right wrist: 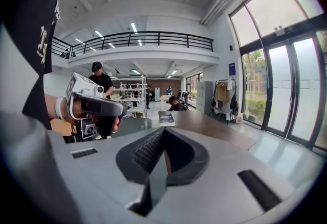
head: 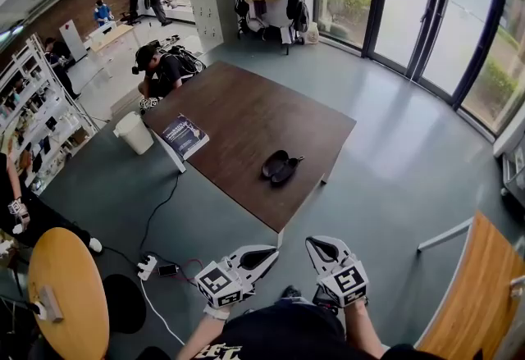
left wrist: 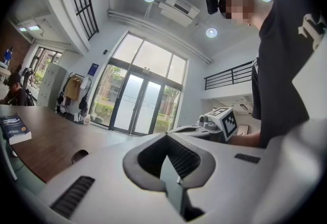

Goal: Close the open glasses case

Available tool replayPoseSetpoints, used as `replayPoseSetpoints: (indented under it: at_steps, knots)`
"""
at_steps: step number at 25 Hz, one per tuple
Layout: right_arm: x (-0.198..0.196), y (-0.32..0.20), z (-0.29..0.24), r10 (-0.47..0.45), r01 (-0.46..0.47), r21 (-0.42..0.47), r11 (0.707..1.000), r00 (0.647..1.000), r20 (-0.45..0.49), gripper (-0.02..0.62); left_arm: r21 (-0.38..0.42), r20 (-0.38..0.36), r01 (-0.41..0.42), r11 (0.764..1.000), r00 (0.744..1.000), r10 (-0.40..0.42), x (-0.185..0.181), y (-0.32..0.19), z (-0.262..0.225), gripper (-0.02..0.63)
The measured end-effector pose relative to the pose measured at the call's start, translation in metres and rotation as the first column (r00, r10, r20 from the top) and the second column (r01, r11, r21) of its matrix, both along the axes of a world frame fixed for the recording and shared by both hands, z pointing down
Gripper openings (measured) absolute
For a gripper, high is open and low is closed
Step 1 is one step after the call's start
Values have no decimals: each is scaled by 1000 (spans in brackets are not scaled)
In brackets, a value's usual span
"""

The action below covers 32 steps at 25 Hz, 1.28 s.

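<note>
The open black glasses case (head: pixel 281 167) lies near the front edge of the brown table (head: pixel 246 116), its two halves spread apart. From the left gripper view it shows as a small dark shape (left wrist: pixel 79 155) on the tabletop. Both grippers are held low in front of me, well short of the table and apart from the case. My left gripper (head: pixel 271 252) (left wrist: pixel 164 159) has its jaws together with nothing in them. My right gripper (head: pixel 312 243) (right wrist: pixel 164 154) is shut and empty too.
A book (head: pixel 184 135) (right wrist: pixel 166 118) lies on the table's left corner. A white bin (head: pixel 134 133) stands beside it, and a person (head: pixel 160 71) crouches at the far end. A power strip (head: pixel 148 266) and cable lie on the floor. A round wooden table (head: pixel 66 293) is at left.
</note>
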State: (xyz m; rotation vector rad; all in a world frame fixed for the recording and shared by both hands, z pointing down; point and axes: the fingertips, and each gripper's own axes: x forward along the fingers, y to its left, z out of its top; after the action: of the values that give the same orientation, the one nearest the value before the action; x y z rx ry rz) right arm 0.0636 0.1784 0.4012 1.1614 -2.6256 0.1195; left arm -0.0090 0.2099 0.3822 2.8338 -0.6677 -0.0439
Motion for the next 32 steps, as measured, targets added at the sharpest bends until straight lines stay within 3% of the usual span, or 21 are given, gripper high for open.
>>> replayPoseSetpoints:
  at_steps: [18, 32]
  knots:
    - [45, -29, 13, -22, 22, -13, 1000, 1000, 18, -12, -20, 21, 54, 998, 998, -54, 32, -26, 10, 6]
    - [62, -23, 24, -35, 36, -32, 999, 999, 24, -12, -39, 28, 88, 995, 996, -87, 45, -20, 19, 6]
